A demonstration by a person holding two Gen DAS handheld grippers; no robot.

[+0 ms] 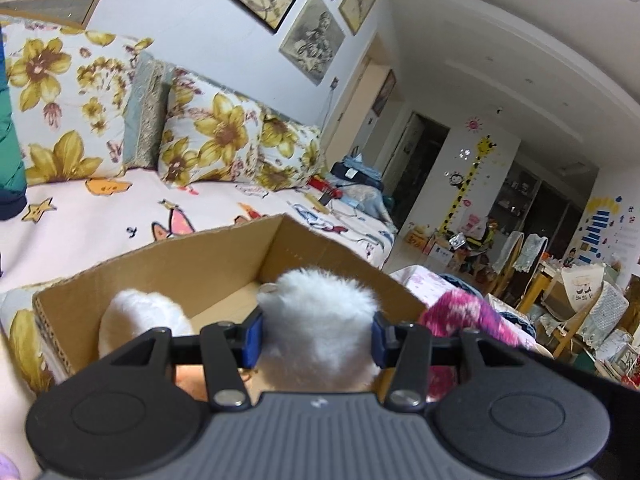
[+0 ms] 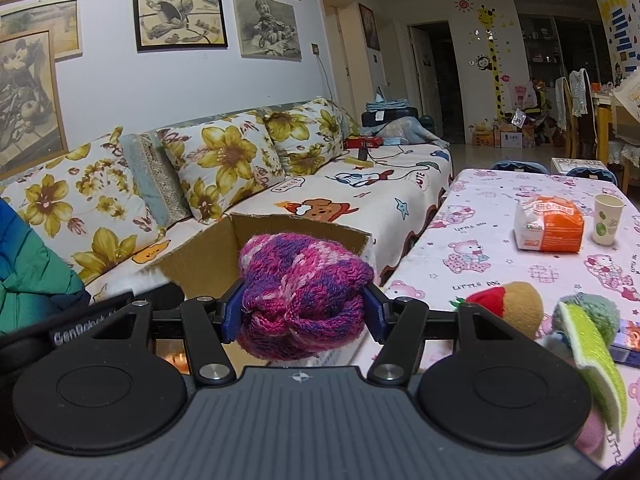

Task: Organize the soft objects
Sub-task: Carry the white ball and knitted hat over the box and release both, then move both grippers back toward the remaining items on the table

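Note:
My left gripper (image 1: 318,338) is shut on a fluffy white plush toy (image 1: 320,320) and holds it over the open cardboard box (image 1: 224,260) on the sofa. Another white plush part (image 1: 140,316) lies at the box's left side. My right gripper (image 2: 302,312) is shut on a pink and purple knitted item (image 2: 304,288), held just in front of the box (image 2: 208,256). The knitted item also shows at the right in the left wrist view (image 1: 468,312). A brown plush with a red top (image 2: 512,304) and a green plush (image 2: 588,320) lie on the table.
The sofa (image 2: 360,200) carries floral cushions (image 2: 228,160) and a green-blue jacket (image 2: 36,268) at the left. The table with a pink bear cloth (image 2: 500,240) holds an orange and white pack (image 2: 548,228) and a paper cup (image 2: 607,218). Chairs and clutter stand behind.

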